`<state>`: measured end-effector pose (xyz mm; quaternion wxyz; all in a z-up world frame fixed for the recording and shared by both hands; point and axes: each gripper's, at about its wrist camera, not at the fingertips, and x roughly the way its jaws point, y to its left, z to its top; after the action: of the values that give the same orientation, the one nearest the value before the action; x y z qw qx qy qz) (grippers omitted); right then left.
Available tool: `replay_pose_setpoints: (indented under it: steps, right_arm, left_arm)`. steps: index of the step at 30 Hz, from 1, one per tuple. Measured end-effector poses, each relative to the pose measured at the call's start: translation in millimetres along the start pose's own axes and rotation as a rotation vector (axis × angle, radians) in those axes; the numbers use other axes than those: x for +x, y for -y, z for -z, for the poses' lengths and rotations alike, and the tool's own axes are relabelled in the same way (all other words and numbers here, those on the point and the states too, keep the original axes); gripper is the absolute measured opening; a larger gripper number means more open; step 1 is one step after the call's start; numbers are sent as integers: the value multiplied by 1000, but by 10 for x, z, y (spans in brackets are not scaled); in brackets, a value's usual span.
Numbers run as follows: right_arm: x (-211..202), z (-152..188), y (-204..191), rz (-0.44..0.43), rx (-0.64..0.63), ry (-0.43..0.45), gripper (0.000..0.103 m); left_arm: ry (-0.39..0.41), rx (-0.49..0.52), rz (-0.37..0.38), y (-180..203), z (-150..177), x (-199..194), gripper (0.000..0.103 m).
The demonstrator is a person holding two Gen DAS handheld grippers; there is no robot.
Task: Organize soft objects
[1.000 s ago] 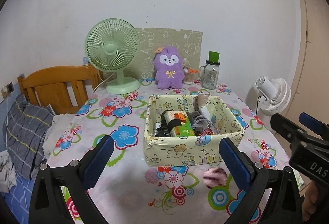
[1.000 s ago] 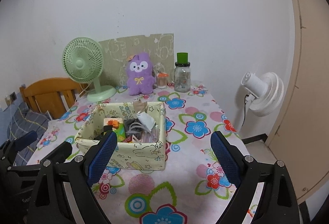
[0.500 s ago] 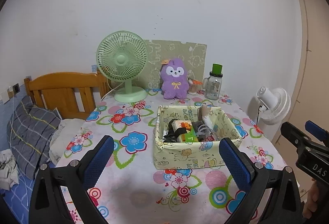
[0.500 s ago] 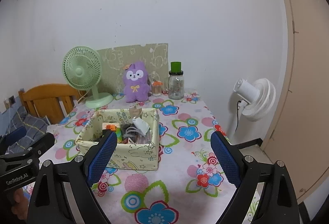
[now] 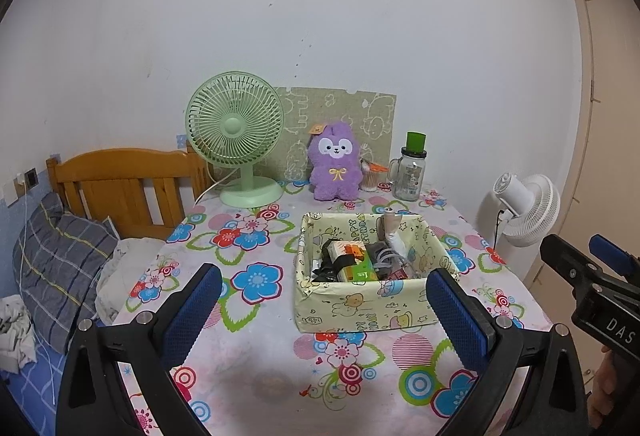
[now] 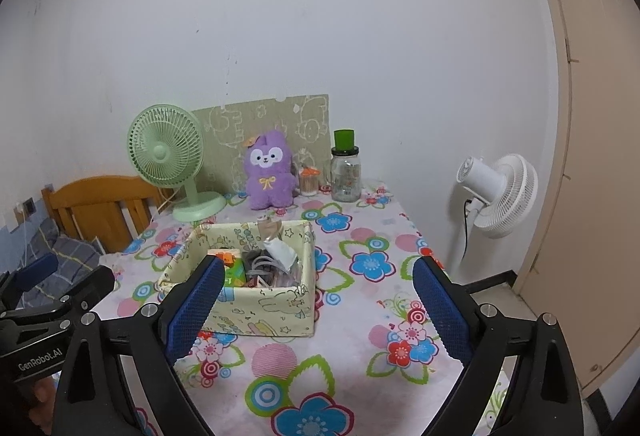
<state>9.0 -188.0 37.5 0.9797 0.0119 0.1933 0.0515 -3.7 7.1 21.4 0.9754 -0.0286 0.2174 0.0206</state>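
Observation:
A purple plush rabbit [image 5: 335,167] [image 6: 269,170] sits upright at the back of the floral table, against a patterned board. A pale yellow fabric box [image 5: 370,306] [image 6: 272,304] stands mid-table, filled with cables, a carton and small items. My left gripper [image 5: 322,314] hangs open above the near table, its blue pads wide apart with nothing between them. My right gripper [image 6: 316,306] is likewise open and empty, near the box's front right. Each gripper shows at the edge of the other's view.
A green desk fan [image 5: 236,133] stands back left, a glass jar with a green lid [image 5: 409,167] and a toothpick holder [image 5: 370,175] back right. A white floor fan [image 6: 498,191] is beside the table. A wooden headboard [image 5: 120,183] and bedding [image 5: 60,268] lie left.
Both grippers have pulled back and up from the table, so the box and plush look smaller and farther. Both stay open and empty.

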Motion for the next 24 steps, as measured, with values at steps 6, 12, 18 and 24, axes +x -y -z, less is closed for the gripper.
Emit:
replay_pose_setpoints:
  steps: [6, 12, 18, 24]
  right_arm:
    - [2, -2, -5, 2, 0, 2, 98]
    - [5, -9, -5, 0, 0, 6, 99]
    - [-3, -9, -16, -4, -1, 10, 101]
    - [-1, -8, -23, -3, -1, 11, 101]
  left_arm:
    - [2, 1, 0, -3, 1, -6, 103]
    - [1, -1, -2, -9, -1, -13, 103]
    - [0, -2, 0, -3, -4, -6, 103]
    - [-4, -9, -2, -15, -2, 10, 103]
